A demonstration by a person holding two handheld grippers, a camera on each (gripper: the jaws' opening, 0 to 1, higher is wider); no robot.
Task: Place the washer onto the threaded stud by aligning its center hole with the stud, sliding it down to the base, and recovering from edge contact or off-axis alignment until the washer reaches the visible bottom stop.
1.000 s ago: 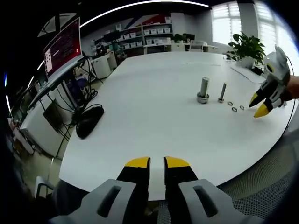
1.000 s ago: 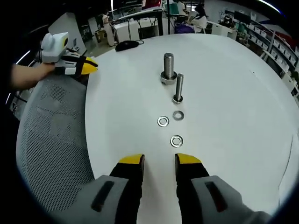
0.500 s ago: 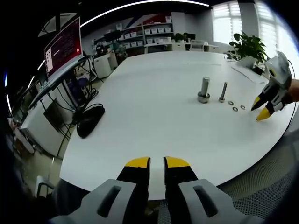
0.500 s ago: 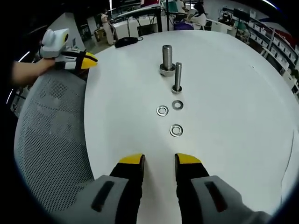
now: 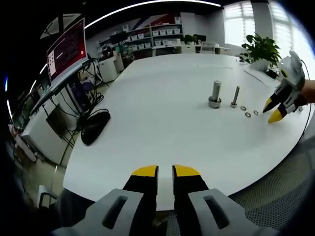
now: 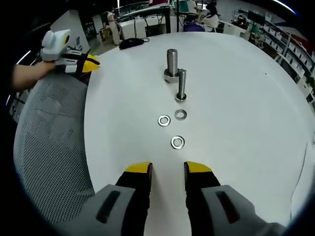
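Hovering low over the white table (image 6: pixel 256 98), the right claw (image 6: pixel 168 169) stands open and empty, its yellow tips just short of the nearest washer (image 6: pixel 177 142). Two more washers (image 6: pixel 164 120) lie beyond, before the thin stud (image 6: pixel 181 85) and the thick bolt (image 6: pixel 171 65). The left claw (image 5: pixel 165 170), nearly closed and empty, waits at the table's far edge. A flat washer could skid when pinched. The studs' threads are too small to read.
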